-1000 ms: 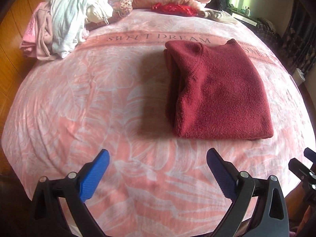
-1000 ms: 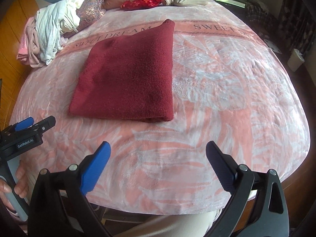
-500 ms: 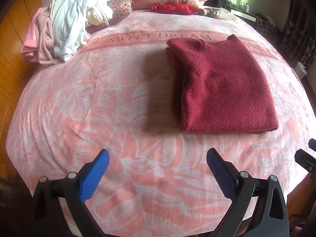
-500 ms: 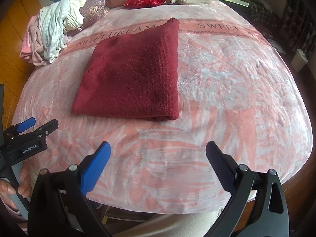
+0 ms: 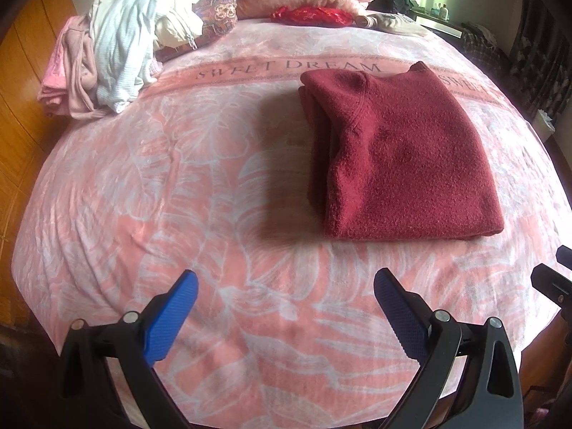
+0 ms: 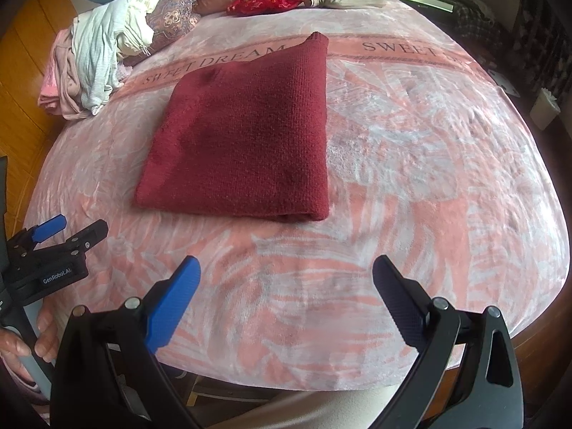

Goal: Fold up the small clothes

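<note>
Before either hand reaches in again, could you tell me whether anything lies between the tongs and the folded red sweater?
Nothing visible does. Only bare pink blanket lies between the open left tongs and the red sweater, and likewise before the open right tongs. The unfolded clothes pile sits far off to the left.
</note>
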`<state>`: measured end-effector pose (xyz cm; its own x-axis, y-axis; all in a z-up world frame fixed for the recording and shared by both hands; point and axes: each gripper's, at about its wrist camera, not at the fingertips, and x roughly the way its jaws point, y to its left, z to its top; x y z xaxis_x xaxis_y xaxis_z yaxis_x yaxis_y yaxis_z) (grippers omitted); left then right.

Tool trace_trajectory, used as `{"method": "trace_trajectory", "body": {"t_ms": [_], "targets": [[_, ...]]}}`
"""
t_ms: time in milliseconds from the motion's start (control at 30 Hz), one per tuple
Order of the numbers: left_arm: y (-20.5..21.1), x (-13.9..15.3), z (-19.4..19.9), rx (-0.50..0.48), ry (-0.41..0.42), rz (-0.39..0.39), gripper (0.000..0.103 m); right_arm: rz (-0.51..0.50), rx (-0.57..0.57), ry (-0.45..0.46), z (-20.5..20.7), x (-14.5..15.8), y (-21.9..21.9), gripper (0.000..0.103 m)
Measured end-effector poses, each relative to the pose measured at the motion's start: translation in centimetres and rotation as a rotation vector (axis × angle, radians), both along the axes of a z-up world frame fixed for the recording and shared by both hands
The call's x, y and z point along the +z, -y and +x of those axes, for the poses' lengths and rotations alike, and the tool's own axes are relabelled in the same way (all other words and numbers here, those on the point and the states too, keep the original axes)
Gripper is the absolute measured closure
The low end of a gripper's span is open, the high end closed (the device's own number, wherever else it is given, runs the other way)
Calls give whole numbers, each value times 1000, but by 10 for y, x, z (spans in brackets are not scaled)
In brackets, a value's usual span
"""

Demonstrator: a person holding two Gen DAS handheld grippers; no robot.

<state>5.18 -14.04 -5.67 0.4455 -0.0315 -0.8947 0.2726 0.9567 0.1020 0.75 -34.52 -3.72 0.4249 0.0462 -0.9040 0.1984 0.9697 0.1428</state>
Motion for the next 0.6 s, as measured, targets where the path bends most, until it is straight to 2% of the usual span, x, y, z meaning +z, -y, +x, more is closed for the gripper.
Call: {"method": "trace_trajectory", "body": {"t_ms": [600], "targets": [[0,-5,1,-14,-15,0,4,4,1,-14,3,-7,1,6]]}}
